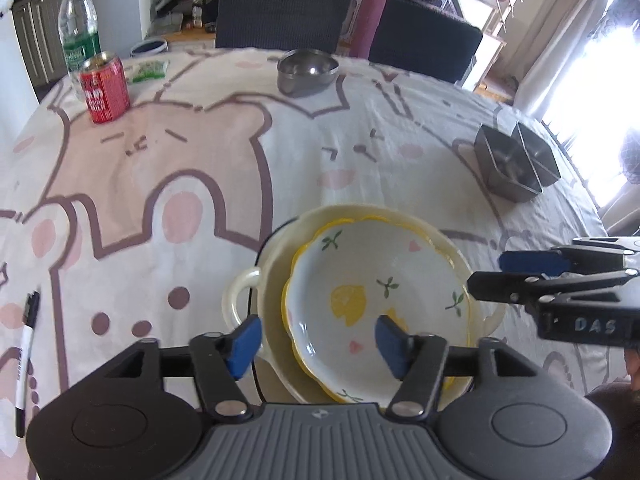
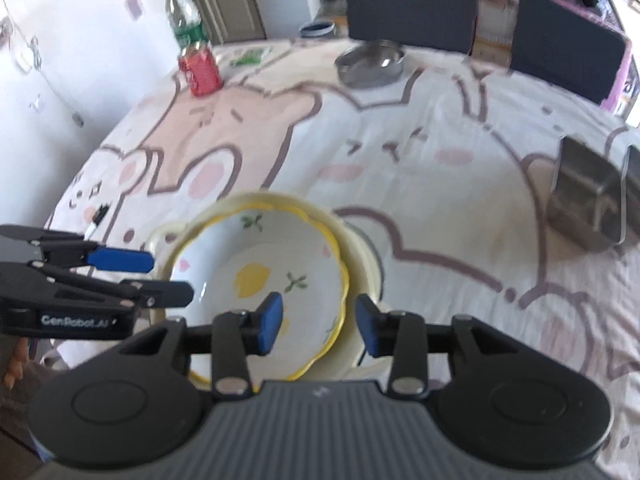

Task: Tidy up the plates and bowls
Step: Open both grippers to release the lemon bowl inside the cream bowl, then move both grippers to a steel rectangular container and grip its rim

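Note:
A white bowl with lemon prints and a yellow scalloped rim [image 1: 372,276] [image 2: 256,256] sits nested in a larger cream dish with loop handles [image 1: 276,264] [image 2: 360,256] on the cartoon tablecloth. My left gripper [image 1: 316,328] [image 2: 170,276] is open over the stack's left side, one blue pad above the cream rim and the other above the bowl's inside. My right gripper [image 2: 319,304] [image 1: 488,272] is open over the right side, straddling both rims. No pad presses on either dish.
A round steel bowl [image 1: 308,70] [image 2: 370,62] stands at the far edge. Two square steel containers [image 1: 516,160] [image 2: 588,196] are at the right. A red can [image 1: 105,86], a water bottle [image 1: 78,28] and a marker [image 1: 26,356] are on the left. Dark chairs [image 1: 280,12] stand behind.

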